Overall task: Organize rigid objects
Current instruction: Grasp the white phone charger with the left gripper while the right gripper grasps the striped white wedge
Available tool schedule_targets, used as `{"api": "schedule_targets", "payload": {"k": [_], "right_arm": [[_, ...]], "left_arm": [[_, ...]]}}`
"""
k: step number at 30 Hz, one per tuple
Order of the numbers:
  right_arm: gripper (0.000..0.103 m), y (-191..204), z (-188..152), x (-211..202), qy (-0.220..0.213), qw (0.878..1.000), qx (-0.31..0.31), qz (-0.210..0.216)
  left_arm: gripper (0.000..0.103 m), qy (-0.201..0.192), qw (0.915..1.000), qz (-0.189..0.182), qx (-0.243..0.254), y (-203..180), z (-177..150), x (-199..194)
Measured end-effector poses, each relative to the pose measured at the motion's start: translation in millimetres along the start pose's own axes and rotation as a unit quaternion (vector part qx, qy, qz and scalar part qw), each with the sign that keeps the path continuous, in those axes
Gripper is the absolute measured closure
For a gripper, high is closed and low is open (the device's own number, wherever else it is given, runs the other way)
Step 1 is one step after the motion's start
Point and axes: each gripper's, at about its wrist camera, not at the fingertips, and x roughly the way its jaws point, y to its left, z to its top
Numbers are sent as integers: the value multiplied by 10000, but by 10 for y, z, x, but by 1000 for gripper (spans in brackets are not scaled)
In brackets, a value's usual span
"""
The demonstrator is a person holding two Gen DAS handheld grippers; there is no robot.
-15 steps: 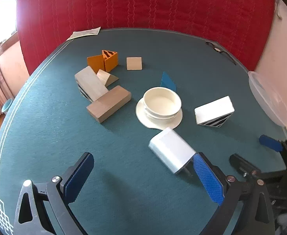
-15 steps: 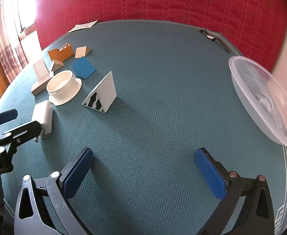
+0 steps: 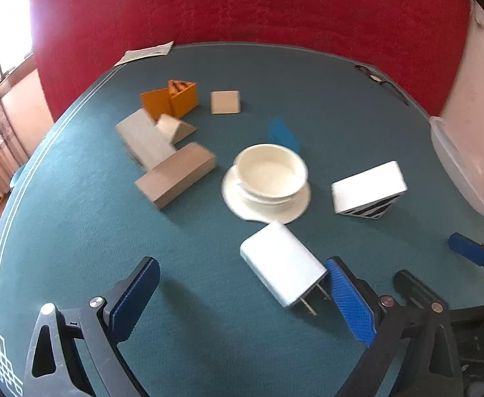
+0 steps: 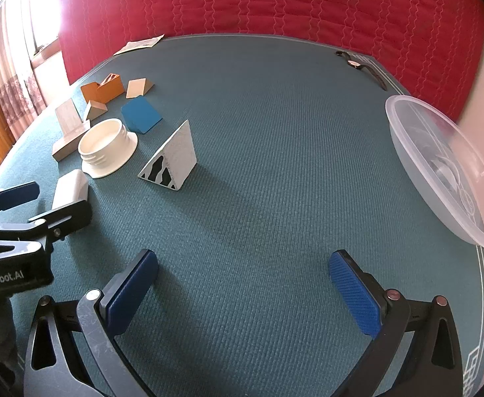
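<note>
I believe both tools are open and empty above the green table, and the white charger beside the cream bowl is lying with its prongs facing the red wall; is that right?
Almost. The left wrist view shows the white charger lying with its prongs facing the camera, near the left tool, not the red wall. The rest holds: it lies beside the cream bowl, and the left tool and right tool are open and empty above the green table.

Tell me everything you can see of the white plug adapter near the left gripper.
The white plug adapter is a smooth, rounded rectangular block that looks like plastic, lying flat on the green table. Two metal prongs stick out of its near end, pointing towards the camera. It lies just in front of the cream bowl, apart from it. One blue finger of the open left gripper stands right beside the prongs; contact is unclear.
</note>
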Motion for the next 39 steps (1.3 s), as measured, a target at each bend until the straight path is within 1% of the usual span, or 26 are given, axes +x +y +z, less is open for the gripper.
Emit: {"api": "schedule_targets", "payload": {"k": [3,6,8,10,12,14,16,18,22,25,28,31,34,39], "right_arm": [[0,-2,0,0,0,10000,-1,-1],[0,0,1,0,1,10000,-3,0],[0,1,1,1,0,10000,-5,0],[0,0,1,1,-1,10000,-5,-1],[0,4,1,2,-1,10000,-6,-3],[0,3,0,1,-1,10000,-7,-4],[0,2,0,2,-1,10000,-7,-4],[0,2,0,1,-1,10000,-7,-4],[0,2,-1,1,-2,10000,-8,-6],[0,3,-1,1,-2,10000,-8,-7],[0,3,-2,0,-1,10000,-8,-7],[0,6,-1,0,-2,10000,-9,-7],[0,6,-1,-1,-2,10000,-10,-9],[0,5,-3,-3,-1,10000,-9,-10]], "left_arm": [[2,-64,9998,127,-118,152,-4,-47],[5,-158,9995,207,-155,284,18,-111],[12,-140,9996,170,-162,297,23,-120],[25,-57,9998,99,-146,293,38,-97],[33,16,9999,64,-131,274,28,-66],[34,4,9999,51,-108,242,20,-54],[41,-18,10000,-6,-67,228,18,-65],[41,-30,10000,-38,-84,234,32,-55],[45,-79,10000,20,-40,234,29,-45],[45,3,9999,158,66,241,39,-55],[45,59,9999,133,41,322,14,-95],[45,34,9999,151,3,413,-35,-160],[45,45,9999,92,-92,526,-66,-218],[45,8,9998,165,-122,561,-58,-232]]}}
